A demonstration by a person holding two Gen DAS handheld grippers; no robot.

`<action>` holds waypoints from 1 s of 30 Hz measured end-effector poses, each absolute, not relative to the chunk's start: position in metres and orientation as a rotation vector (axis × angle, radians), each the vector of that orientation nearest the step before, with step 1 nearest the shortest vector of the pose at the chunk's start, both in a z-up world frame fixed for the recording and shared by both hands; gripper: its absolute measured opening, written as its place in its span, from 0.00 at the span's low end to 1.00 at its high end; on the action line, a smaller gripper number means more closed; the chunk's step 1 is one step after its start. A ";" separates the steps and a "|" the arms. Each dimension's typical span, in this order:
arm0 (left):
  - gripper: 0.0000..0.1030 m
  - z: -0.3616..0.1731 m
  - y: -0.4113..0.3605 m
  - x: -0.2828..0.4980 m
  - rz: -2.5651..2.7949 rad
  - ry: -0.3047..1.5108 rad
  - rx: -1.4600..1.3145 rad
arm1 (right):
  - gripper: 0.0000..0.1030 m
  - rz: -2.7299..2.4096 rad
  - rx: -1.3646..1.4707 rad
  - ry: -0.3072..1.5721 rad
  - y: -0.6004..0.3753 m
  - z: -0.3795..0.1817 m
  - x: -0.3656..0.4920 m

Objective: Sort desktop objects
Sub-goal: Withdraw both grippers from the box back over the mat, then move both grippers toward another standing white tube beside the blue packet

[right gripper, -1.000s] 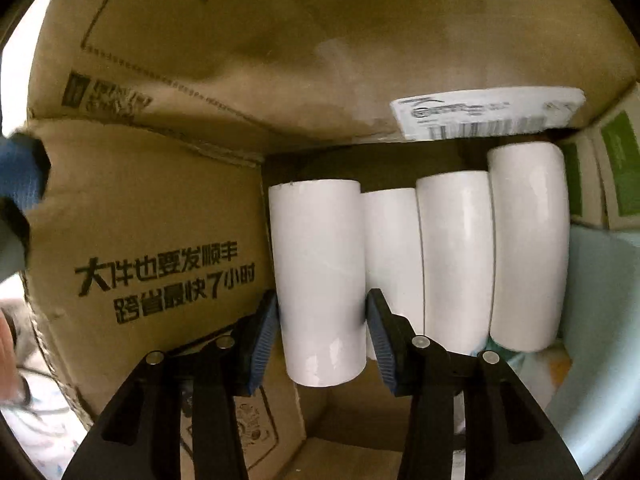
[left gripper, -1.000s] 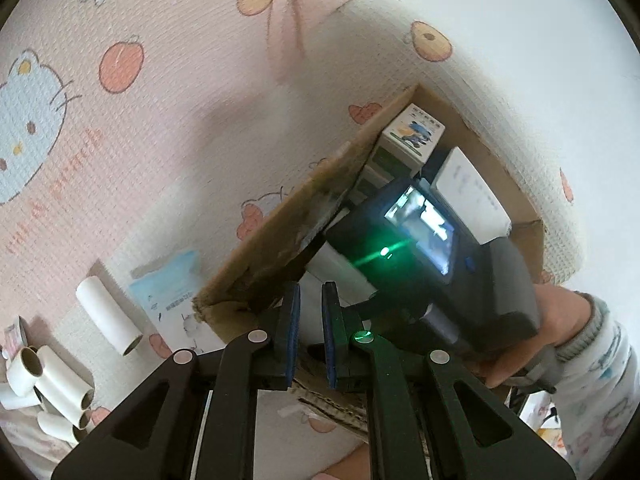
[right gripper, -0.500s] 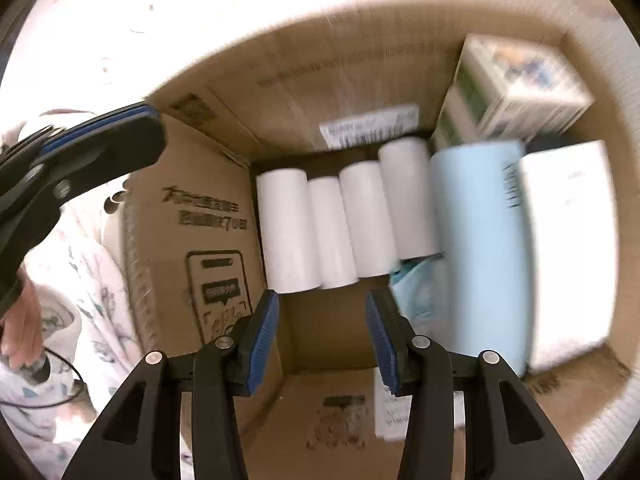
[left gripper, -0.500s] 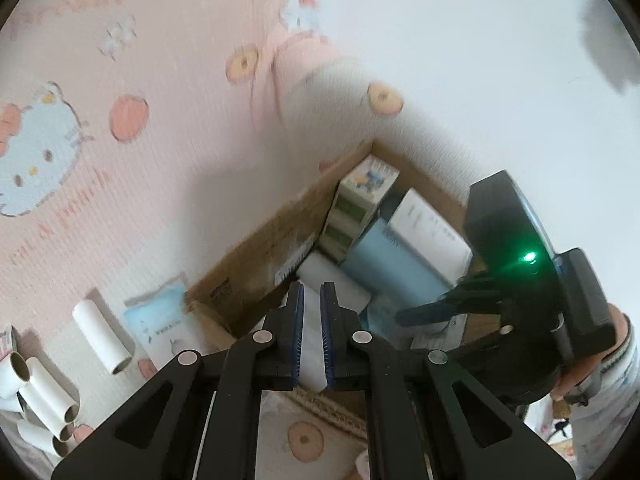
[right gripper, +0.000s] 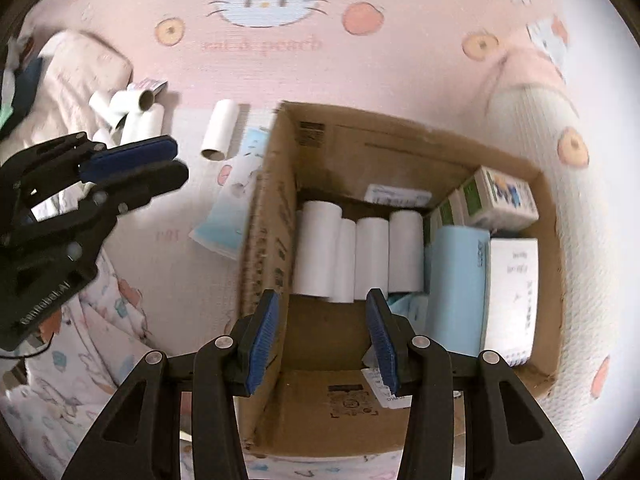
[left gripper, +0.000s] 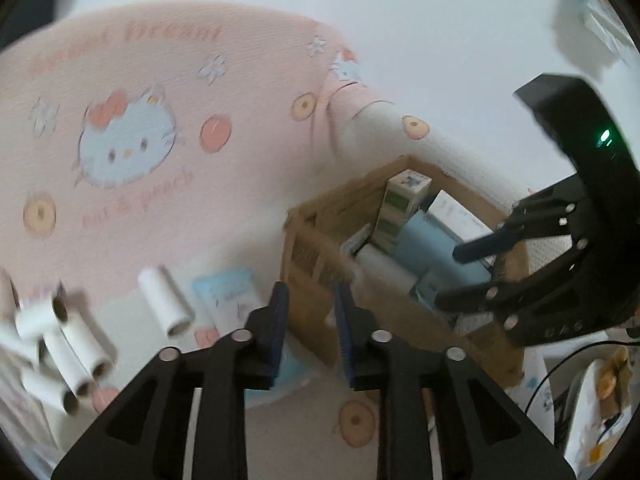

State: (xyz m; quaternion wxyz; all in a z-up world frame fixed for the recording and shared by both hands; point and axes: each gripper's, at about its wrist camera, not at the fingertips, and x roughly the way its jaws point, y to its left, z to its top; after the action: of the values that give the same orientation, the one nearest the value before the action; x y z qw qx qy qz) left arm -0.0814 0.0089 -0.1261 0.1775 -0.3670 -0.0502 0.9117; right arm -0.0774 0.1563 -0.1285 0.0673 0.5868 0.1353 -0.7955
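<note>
**Both grippers clear of the box, more rolls waiting**

Since a second ago the right gripper has let go of the white roll it was setting down and pulled up out of the cardboard box; the left gripper, which was shut, has parted its pads and swung out toward the loose pile.

As for progress, I'd call it somewhere past halfway. Four white rolls stand side by side at the box's back wall, next to a pale blue pack, a white booklet and small green-and-white cartons. Still outside on the pink cartoon blanket are one lone roll just beside the box, a cluster of rolls farther left, and a light blue packet lying against the box's outer wall (partly tucked under it, as far as I can see).

The right gripper's jaws stand wide apart, above the box's near-left corner, with nothing between them and nothing touched. The left gripper's jaws are moderately apart, also empty, hanging over the blanket near the box's corner with the lone roll to its left. That roll looks like the next pick.
</note>
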 end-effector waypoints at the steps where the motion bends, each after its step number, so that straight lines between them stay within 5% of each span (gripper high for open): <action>1: 0.27 -0.132 0.005 -0.079 2.564 -0.184 -1.052 | 0.40 -2.403 1.756 0.429 0.153 -0.128 -0.076; 9: 0.41 -0.183 -0.019 -0.063 2.543 -0.439 -1.129 | 0.40 -2.497 1.603 0.518 0.133 -0.114 -0.053; 17: 0.42 -0.218 -0.052 -0.065 2.677 -0.320 -1.197 | 0.41 -2.705 1.213 0.398 0.116 -0.113 -0.015; 30: 0.42 -0.254 -0.129 -0.112 2.502 -0.986 -1.304 | 0.41 -2.795 1.001 0.302 0.059 -0.170 -0.034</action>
State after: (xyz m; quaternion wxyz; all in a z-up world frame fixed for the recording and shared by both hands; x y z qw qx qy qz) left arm -0.1124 -0.1294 -0.2538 0.0763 -0.4351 -0.3288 0.8347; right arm -0.0341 0.0591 -0.1703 0.0787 0.3343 0.1009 -0.9337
